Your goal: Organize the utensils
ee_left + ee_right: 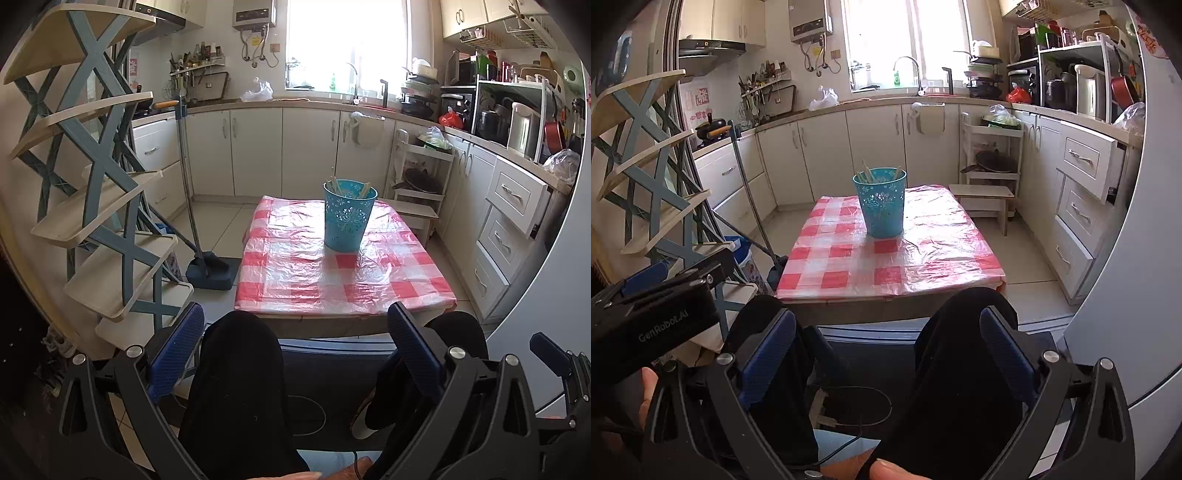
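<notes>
Tongs first: the left tongs [295, 354] and the right tongs [888, 354] both sit spread wide with nothing between the blue pads, held low over the person's dark-trousered knees [236, 369], well short of the worktop [332, 280]. In the right view you can read "GenRobot.AI" on the black body of the other tool at the lower left, and that's the only writing I can make out. Further out, the worktop has a red-and-white checked plastic cover that looks crinkly and slick, so I'd guess things slide on it. Standing on it toward the far side is a teal plastic cup [349, 216] with cut-out patterns, and the utensils [336, 184] poke out of its rim. They look like pale wooden sticks, probably chopsticks, though they're too small to be sure. I'd expect them to be light, stiff and thin, so pinch near the top ends, and mind the cup, which probably tips easily.
</notes>
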The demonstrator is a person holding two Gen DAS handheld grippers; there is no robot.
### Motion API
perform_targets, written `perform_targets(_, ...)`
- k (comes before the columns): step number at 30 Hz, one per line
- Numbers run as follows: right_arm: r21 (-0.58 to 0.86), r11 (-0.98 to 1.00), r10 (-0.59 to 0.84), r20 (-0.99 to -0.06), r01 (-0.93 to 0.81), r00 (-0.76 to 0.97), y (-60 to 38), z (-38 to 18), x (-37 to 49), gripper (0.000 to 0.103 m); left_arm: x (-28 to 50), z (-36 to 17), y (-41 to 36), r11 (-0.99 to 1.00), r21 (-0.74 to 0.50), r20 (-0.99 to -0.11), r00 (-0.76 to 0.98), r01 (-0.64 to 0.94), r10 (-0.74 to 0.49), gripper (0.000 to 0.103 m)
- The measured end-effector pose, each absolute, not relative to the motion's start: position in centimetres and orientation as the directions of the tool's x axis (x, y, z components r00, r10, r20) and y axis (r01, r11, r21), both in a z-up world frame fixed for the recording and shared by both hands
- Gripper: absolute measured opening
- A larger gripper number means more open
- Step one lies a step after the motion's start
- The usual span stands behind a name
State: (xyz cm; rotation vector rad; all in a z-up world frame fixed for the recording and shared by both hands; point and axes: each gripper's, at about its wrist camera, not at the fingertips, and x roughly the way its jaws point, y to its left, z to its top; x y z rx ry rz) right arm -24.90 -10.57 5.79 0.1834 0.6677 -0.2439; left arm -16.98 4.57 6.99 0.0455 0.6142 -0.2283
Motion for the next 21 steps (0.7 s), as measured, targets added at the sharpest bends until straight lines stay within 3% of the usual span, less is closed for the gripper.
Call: perform_targets(21,0.064,0.964,-0.156,-0.656,0.260,0.739,-9.55,4.96,-24.50,0.096,-16.69,6.39,4.90,0.975,-0.004,-0.588,0.788,0.224,-0.183,0.095)
